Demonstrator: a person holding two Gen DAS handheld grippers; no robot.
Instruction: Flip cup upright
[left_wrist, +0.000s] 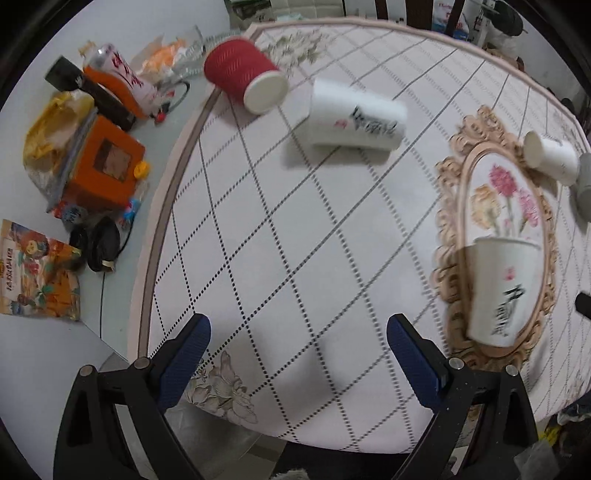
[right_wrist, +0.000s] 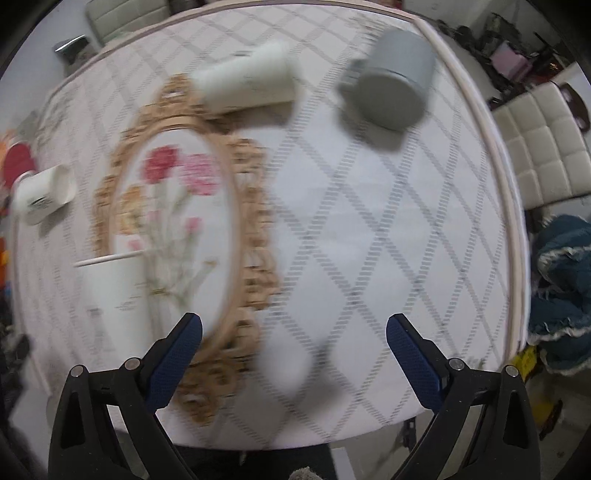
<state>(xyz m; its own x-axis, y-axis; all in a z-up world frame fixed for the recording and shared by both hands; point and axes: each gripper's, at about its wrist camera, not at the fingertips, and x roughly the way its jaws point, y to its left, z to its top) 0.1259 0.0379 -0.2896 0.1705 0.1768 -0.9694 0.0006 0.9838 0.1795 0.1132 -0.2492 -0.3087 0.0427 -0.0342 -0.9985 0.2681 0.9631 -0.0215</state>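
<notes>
One white cup (left_wrist: 502, 288) stands upright on the floral medallion (left_wrist: 498, 206); the flipping is otherwise unfinished. Past the medallion's far edge, another white cup (right_wrist: 247, 83) lies on its side, long axis along the cloth. The red cup (left_wrist: 245, 75) and printed white cup (left_wrist: 356, 118) lie toppled left of the medallion, the grey mug (right_wrist: 391, 77) right. The left gripper (left_wrist: 299, 365) and right gripper (right_wrist: 295, 365) both gape wide, holding nothing.
</notes>
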